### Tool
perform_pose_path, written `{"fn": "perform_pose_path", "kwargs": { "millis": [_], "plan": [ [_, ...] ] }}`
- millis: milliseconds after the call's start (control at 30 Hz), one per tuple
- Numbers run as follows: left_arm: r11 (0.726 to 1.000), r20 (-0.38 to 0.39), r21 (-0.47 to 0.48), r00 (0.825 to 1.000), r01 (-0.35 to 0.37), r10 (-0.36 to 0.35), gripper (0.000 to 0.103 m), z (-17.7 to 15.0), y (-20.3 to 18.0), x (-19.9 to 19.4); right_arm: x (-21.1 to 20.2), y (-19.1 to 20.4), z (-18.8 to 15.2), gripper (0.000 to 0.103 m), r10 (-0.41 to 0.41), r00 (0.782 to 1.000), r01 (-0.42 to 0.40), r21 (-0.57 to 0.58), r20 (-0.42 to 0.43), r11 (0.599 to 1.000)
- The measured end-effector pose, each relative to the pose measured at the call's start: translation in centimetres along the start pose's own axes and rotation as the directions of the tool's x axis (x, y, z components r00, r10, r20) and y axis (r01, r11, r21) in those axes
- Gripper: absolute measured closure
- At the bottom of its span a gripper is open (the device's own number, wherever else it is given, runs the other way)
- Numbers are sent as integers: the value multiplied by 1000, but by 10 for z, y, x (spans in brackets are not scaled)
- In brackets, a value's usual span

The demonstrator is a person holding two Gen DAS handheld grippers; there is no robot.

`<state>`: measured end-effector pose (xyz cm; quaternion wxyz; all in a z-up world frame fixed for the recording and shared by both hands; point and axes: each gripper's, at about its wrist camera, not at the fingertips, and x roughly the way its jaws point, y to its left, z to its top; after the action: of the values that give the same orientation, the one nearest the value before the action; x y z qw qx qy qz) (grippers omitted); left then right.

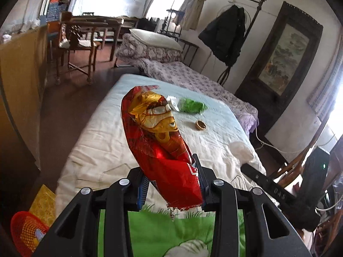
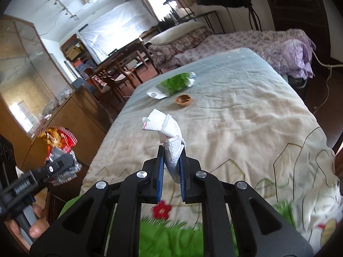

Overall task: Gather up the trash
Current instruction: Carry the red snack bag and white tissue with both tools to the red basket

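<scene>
the left gripper (image 1: 171, 184) is closed on the bottom of a shiny red and gold crinkled snack bag (image 1: 158, 141), which stands up above the bed. the right gripper (image 2: 171, 171) is almost fully closed, its blue pads pinching a crumpled white paper tissue (image 2: 165, 130). i think both pieces should go to the red plastic mesh basket (image 1: 25, 231) on the floor, so keep both grips firm. farther on the pale bedsheet (image 2: 246, 111) lie a green and white wrapper (image 2: 173, 84) and, just beside it, a small brown nutshell (image 2: 183, 100), not collected yet.
</scene>
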<state>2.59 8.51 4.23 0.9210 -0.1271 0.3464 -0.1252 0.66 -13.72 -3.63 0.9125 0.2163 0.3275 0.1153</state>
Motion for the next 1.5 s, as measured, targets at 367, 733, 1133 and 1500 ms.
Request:
{"fn": "perform_pose_path", "kwargs": {
  "millis": [367, 733, 1133, 1500],
  "plan": [
    [993, 129, 20, 985, -117, 113, 67, -7, 15, -88, -52, 51, -11, 89, 95, 995, -91, -93, 42, 992],
    [971, 194, -25, 951, -239, 239, 66, -36, 73, -163, -86, 127, -32, 89, 233, 973, -227, -208, 4, 951],
    [882, 41, -113, 885, -457, 464, 65, -102, 197, -168, -66, 207, -74, 89, 258, 957, -289, -343, -134, 894],
    [768, -153, -145, 781, -624, 606, 8, -183, 277, -138, -29, 247, -116, 89, 205, 942, -303, -415, -266, 858]
  ]
}}
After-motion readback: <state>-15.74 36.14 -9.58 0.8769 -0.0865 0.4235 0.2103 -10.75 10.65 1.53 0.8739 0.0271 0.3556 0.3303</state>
